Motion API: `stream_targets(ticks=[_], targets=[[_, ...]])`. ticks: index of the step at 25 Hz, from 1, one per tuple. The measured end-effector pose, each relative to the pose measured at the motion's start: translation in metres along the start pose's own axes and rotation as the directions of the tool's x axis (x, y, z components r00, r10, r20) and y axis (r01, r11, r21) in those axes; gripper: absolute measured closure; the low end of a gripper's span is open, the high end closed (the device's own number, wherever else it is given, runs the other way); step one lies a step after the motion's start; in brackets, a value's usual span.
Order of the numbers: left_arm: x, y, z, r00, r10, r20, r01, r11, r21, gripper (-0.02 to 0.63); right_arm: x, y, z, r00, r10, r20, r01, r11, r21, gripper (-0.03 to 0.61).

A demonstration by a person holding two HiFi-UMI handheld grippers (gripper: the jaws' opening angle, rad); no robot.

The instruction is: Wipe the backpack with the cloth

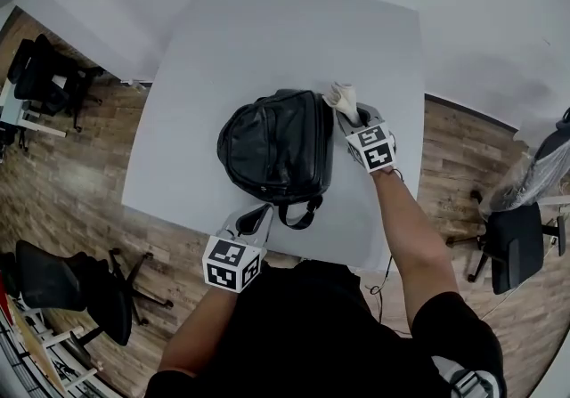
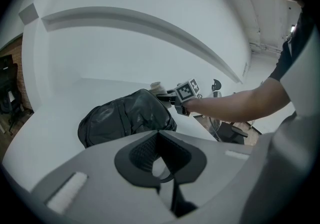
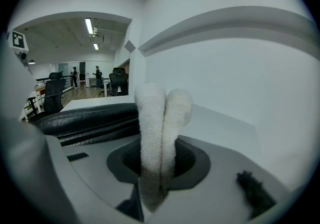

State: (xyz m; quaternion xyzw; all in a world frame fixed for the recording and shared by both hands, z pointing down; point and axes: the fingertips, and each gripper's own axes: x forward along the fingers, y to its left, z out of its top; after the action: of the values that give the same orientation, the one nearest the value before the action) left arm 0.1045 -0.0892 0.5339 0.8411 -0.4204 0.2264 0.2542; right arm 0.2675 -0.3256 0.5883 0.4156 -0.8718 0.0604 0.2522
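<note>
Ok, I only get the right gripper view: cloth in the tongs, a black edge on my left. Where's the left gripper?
Observer: The left gripper is by the table's near edge, just short of the backpack, tongs shut on nothing.
Operator: How does the bag lie?
Observer: Flat near the table's middle, its handle loop toward the person.
Operator: And where am I against it?
Observer: The right gripper is at its far right corner. The cloth pokes out beyond that corner, and I can't tell whether it touches.
</note>
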Motion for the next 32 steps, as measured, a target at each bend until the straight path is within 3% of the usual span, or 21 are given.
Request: stream_targets(ticks=[20,32], targets=[[-0.005,0.000,0.009,0.999,-0.017,0.049,0.016,1.000,0.020,0.607,-0.039,0.043,-0.012,0.999,0.012,0.033,-0.013,0.999,0.048,0.486],[-0.001,-0.018,0.000,0.996,-0.082,0.046,0.084,0.995,-0.046,0.607,-0.065,0.067,-0.030,1.000,0.012,0.019,-0.013,0.999,0.043,0.486]])
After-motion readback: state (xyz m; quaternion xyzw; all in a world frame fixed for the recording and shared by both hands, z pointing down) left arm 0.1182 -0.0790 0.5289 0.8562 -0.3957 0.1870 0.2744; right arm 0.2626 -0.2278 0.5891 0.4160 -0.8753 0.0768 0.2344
